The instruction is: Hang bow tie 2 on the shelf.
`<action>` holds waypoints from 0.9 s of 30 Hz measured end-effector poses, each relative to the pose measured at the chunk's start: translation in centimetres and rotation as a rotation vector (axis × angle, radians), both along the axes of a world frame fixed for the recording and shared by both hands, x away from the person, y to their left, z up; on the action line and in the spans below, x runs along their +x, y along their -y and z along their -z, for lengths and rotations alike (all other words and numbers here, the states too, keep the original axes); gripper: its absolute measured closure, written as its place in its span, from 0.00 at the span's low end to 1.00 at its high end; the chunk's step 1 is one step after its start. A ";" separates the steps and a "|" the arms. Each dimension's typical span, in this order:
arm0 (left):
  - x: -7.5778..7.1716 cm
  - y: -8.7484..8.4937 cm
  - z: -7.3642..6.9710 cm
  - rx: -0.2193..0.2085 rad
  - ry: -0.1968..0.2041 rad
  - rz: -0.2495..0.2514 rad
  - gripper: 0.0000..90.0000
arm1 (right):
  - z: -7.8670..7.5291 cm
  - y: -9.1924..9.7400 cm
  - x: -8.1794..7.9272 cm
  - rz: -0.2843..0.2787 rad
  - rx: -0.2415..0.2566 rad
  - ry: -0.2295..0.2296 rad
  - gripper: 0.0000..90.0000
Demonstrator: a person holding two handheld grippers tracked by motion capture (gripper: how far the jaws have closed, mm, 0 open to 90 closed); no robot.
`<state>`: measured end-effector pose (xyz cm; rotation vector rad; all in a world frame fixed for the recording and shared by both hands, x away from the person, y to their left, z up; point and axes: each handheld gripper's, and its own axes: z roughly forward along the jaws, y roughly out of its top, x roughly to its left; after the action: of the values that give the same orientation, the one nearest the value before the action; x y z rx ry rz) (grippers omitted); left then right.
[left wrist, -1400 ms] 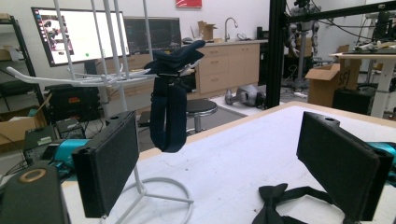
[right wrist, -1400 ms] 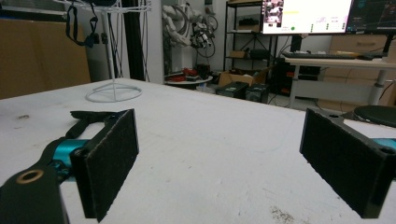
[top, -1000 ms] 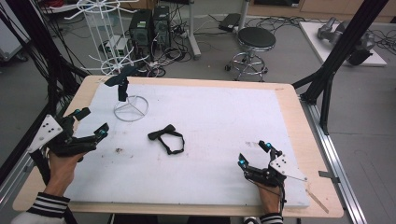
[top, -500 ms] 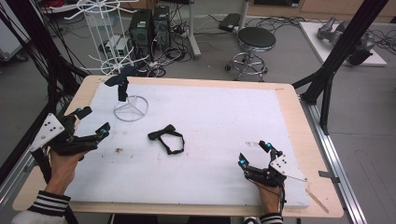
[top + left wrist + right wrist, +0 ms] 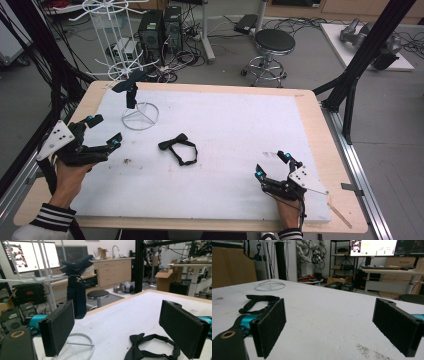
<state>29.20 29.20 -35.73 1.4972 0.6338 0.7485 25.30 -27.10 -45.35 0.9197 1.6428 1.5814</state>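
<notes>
Black bow tie lies flat on the white table cover, roughly mid-table, a bit left of centre, strap looped toward the near edge. Nothing touches it. From the left gripper view the bow tie sits low between the jaws but farther out on the cover, not gripped.

Left gripper held in the person's left hand over the left edge of the cover, jaws spread wide, nothing between them. Grey three-cornered plate on top, blue tips at the jaw ends. It points toward the middle of the table, bow tie well apart from it.

Right gripper in the right hand near the front right of the cover, jaws also wide apart and empty. Right gripper view shows the bow tie off behind the left-side jaw, well clear.

Small stand with a white wire ring base and a dark post stands upright at the far left of the cover, beyond the bow tie, something dark draped on top. Left gripper view has the stand behind the left-side jaw.

Striped sleeve cuffs at both wrists. Black stool on the floor beyond the table.
</notes>
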 end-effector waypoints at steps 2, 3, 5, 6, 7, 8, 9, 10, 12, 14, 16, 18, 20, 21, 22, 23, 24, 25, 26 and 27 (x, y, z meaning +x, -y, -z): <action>0.2 0.4 0.1 0.012 -0.008 0.011 0.15 | 0.0 0.0 0.0 0.000 0.000 0.002 0.12; 0.4 0.6 0.2 0.018 -0.016 0.018 0.15 | 0.0 0.0 0.0 0.001 0.001 0.003 0.12; 0.7 1.2 0.3 0.044 -0.032 0.034 0.15 | 0.0 0.0 0.0 0.002 -0.001 0.002 0.12; 0.8 1.5 0.3 0.057 -0.041 0.047 0.15 | 0.0 0.0 -0.1 0.001 0.000 0.001 0.12; 1.0 1.8 0.4 0.072 -0.048 0.056 0.15 | 0.0 0.0 -0.1 -0.001 0.002 0.000 0.12; 1.1 2.1 0.5 0.083 -0.052 0.064 0.15 | 0.0 0.0 -0.1 0.000 0.003 -0.001 0.12; 1.2 2.4 0.5 0.091 -0.059 0.075 0.15 | 0.0 0.0 -0.1 0.002 0.005 -0.003 0.12; 1.4 2.6 0.6 0.097 -0.064 0.081 0.15 | 0.0 0.0 -0.1 0.002 0.002 0.000 0.12; 1.7 3.1 0.8 0.108 -0.078 0.094 0.15 | 0.0 0.0 -0.1 0.000 0.000 0.002 0.12; 1.9 3.5 0.9 0.127 -0.092 0.099 0.15 | 0.0 0.0 -0.1 0.000 -0.001 0.002 0.12; 2.2 4.0 1.0 0.145 -0.106 0.109 0.15 | 0.0 0.0 -0.1 0.001 0.002 0.001 0.12; 2.5 4.5 1.1 0.165 -0.115 0.120 0.15 | 0.0 0.0 -0.1 0.001 0.004 0.000 0.12; 2.7 4.9 1.2 0.182 -0.123 0.126 0.15 | 0.0 0.0 -0.1 0.000 0.001 0.001 0.12; 2.9 5.1 1.2 0.190 -0.126 0.131 0.15 | 0.0 0.0 -0.1 0.000 0.001 0.002 0.12; 3.0 5.2 1.3 0.193 -0.132 0.135 0.15 | 0.1 0.0 -0.1 0.004 0.002 0.005 0.12; 3.3 5.4 1.3 0.200 -0.141 0.142 0.15 | 0.0 0.0 -0.1 0.003 0.003 0.010 0.12; 3.5 5.5 1.4 0.202 -0.146 0.142 0.15 | 0.1 0.0 -0.1 0.003 0.004 0.011 0.12; 3.7 5.7 1.5 0.215 -0.156 0.147 0.15 | 0.1 0.1 -0.1 0.004 0.004 0.010 0.12; 3.8 5.8 1.5 0.223 -0.162 0.150 0.15 | 0.1 0.1 -0.1 0.003 0.003 0.011 0.12; 4.0 6.0 1.6 0.230 -0.167 0.155 0.15 | 0.1 0.1 -0.1 0.003 0.003 0.011 0.12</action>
<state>33.21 23.20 -37.35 1.8128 0.5620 0.5955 25.20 -27.19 -45.41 0.9129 1.6316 1.5850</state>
